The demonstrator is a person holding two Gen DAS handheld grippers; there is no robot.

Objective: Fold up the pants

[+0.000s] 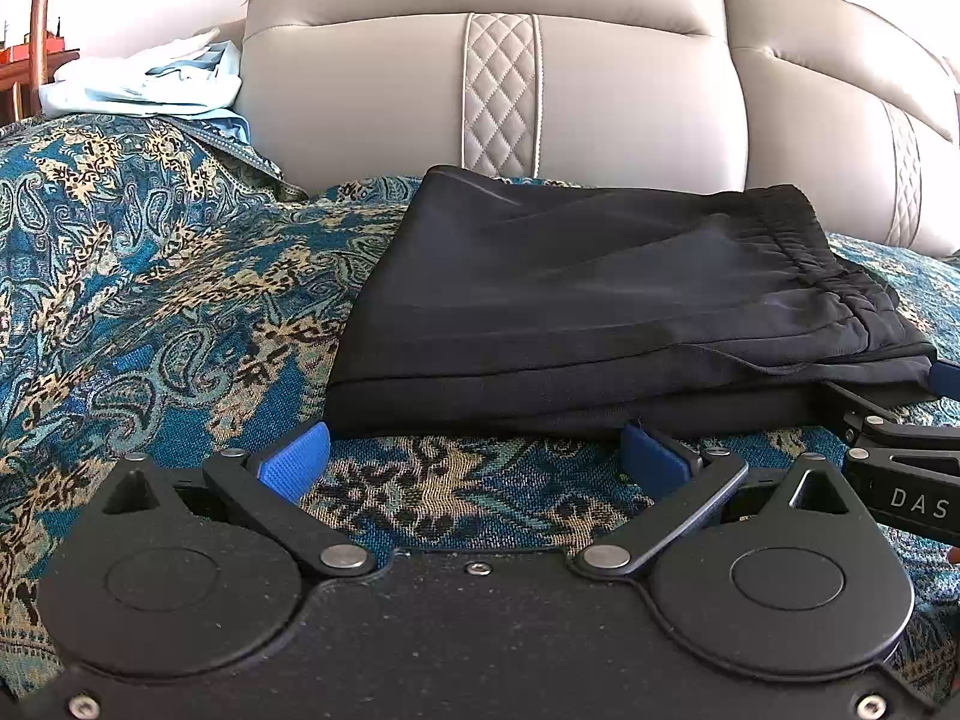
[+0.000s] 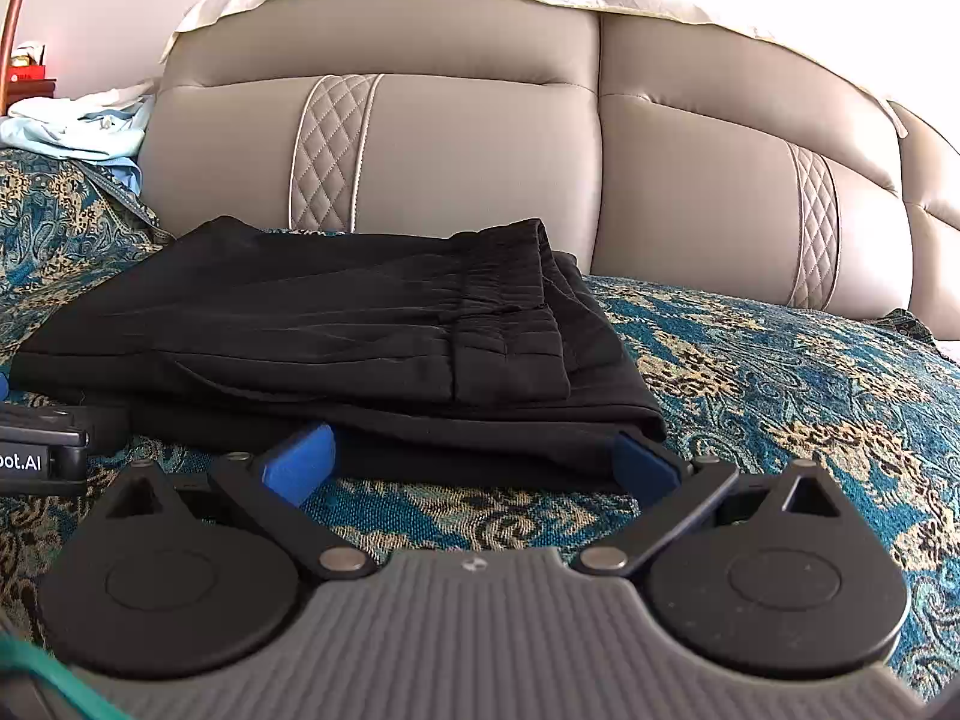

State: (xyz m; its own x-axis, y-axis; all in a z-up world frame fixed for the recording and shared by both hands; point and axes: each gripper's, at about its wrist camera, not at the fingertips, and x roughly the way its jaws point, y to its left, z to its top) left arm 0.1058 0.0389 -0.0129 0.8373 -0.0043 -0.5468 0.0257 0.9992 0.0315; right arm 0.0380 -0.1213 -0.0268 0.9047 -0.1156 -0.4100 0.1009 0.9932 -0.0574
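The black pants (image 1: 588, 294), soft, light and limp, lie folded on the bedspread (image 1: 150, 300); both the left gripper (image 1: 474, 456) and right gripper (image 2: 474, 462) are released, best gripping the stacked near edge.

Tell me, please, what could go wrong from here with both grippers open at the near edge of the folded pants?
The left gripper and right gripper sit close together and could collide. Either might snag the black pants, undoing the fold. The waistband layer lies loosely on top and may slide.
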